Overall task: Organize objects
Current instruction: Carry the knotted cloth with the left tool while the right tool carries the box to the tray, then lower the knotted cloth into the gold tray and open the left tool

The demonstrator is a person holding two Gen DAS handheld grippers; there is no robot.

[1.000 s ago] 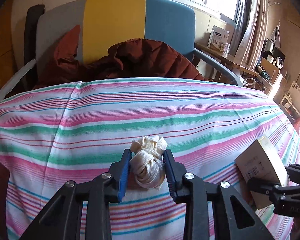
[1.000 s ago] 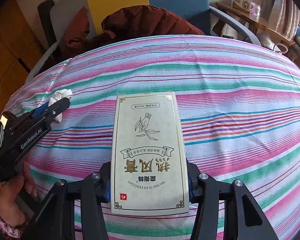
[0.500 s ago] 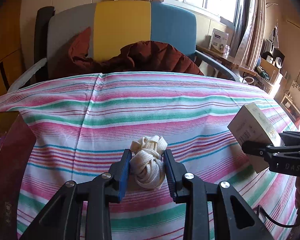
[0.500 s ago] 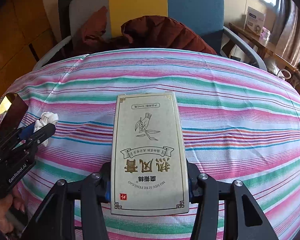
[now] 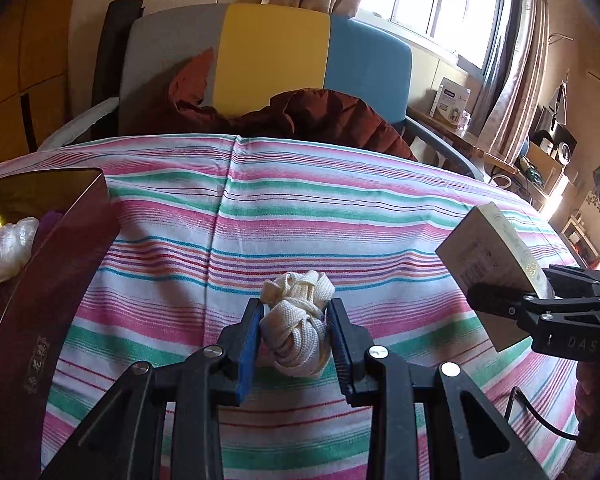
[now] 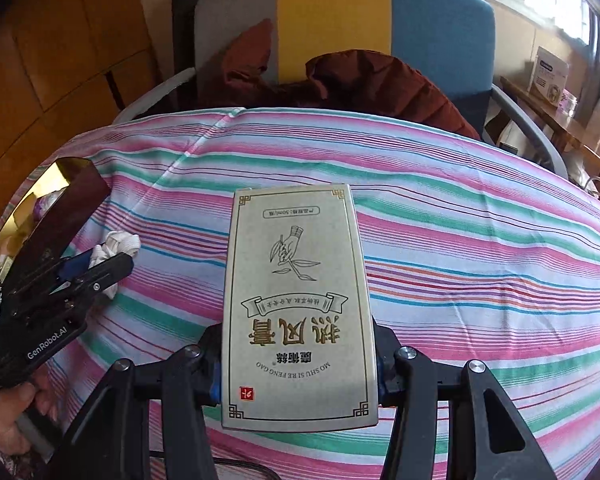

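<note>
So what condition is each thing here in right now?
Left hand-held gripper: shut on the strap bundle.
Strap bundle: knotted, held above the cloth.
Right hand-held gripper: shut on the carton.
Carton: closed, print upside down.
Dark red box: open, things inside.
Striped cloth: spread out.

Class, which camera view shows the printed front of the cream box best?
The right wrist view: the cream box fills the middle, its printed front facing the camera, though upside down. The left wrist view shows the box only at the right edge, turned to show its barcoded side.
</note>
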